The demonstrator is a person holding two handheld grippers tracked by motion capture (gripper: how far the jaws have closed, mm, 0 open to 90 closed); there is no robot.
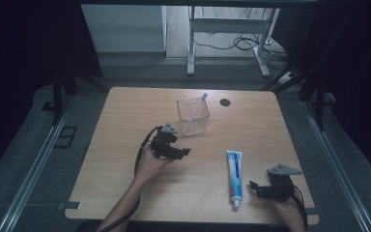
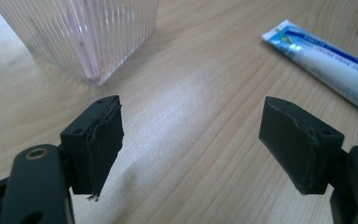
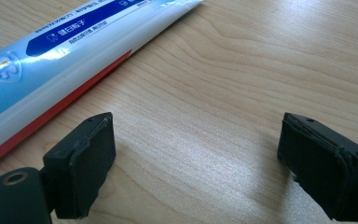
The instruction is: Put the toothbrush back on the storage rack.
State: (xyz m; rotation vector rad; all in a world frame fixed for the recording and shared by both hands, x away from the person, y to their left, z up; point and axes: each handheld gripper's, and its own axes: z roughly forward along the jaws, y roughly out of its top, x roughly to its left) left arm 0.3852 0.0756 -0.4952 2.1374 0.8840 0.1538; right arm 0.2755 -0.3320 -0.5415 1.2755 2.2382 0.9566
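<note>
A clear ribbed plastic cup (image 1: 193,116) stands at the table's middle back with a pink-and-blue toothbrush (image 1: 199,104) leaning inside it. The same cup (image 2: 81,32) fills the top left of the left gripper view. A white and blue toothpaste tube (image 1: 235,176) lies lengthwise at the front right, and the tube (image 2: 328,63) (image 3: 70,56) appears in both gripper views. My left gripper (image 1: 182,152) rests open just below the cup, with nothing between its fingers. My right gripper (image 1: 255,188) sits open just right of the tube, holding nothing.
The wooden table (image 1: 125,164) has a dark round grommet (image 1: 225,102) at its back edge. Beyond it stand the legs of a white desk frame (image 1: 191,48) with cables on the floor. Metal rails (image 1: 34,169) run along both sides.
</note>
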